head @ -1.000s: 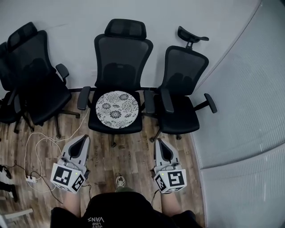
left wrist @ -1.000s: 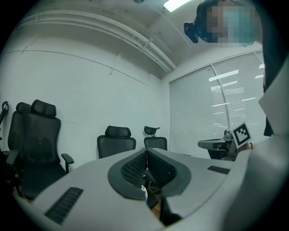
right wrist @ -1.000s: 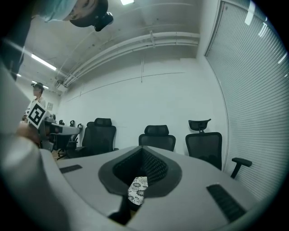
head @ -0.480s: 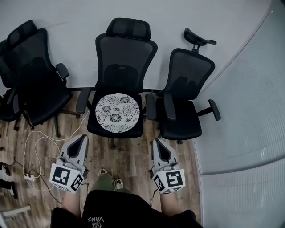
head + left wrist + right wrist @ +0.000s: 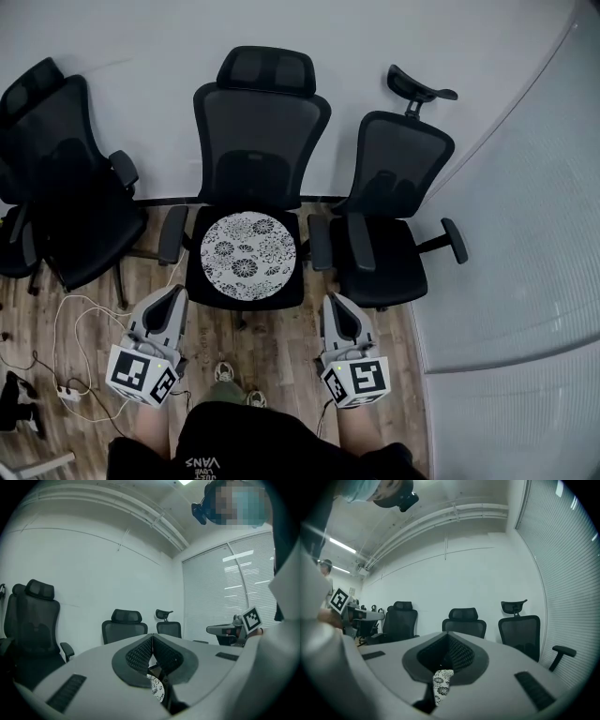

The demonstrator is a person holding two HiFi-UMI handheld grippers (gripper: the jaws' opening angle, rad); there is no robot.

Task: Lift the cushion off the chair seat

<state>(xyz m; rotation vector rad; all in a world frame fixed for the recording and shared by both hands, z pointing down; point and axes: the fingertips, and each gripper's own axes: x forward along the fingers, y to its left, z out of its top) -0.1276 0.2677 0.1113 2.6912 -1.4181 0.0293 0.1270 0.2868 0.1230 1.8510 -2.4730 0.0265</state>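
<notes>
Head view: cushion (image 5: 247, 259) lies flat on the middle chair (image 5: 261, 131) seat. My left gripper (image 5: 177, 292) and right gripper (image 5: 332, 302) are short of it.
Left gripper view: jaws clenched, empty.
Right gripper view: same.
Reach, grasp and lift all remain.

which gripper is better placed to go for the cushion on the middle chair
Left, but only marginally. The left gripper tip sits slightly nearer the cushion rim than the right gripper. Both are shut, empty and short of the chair; either must open first.

Left gripper (image 5: 177, 292), right gripper (image 5: 330, 301) — jaws together
</notes>
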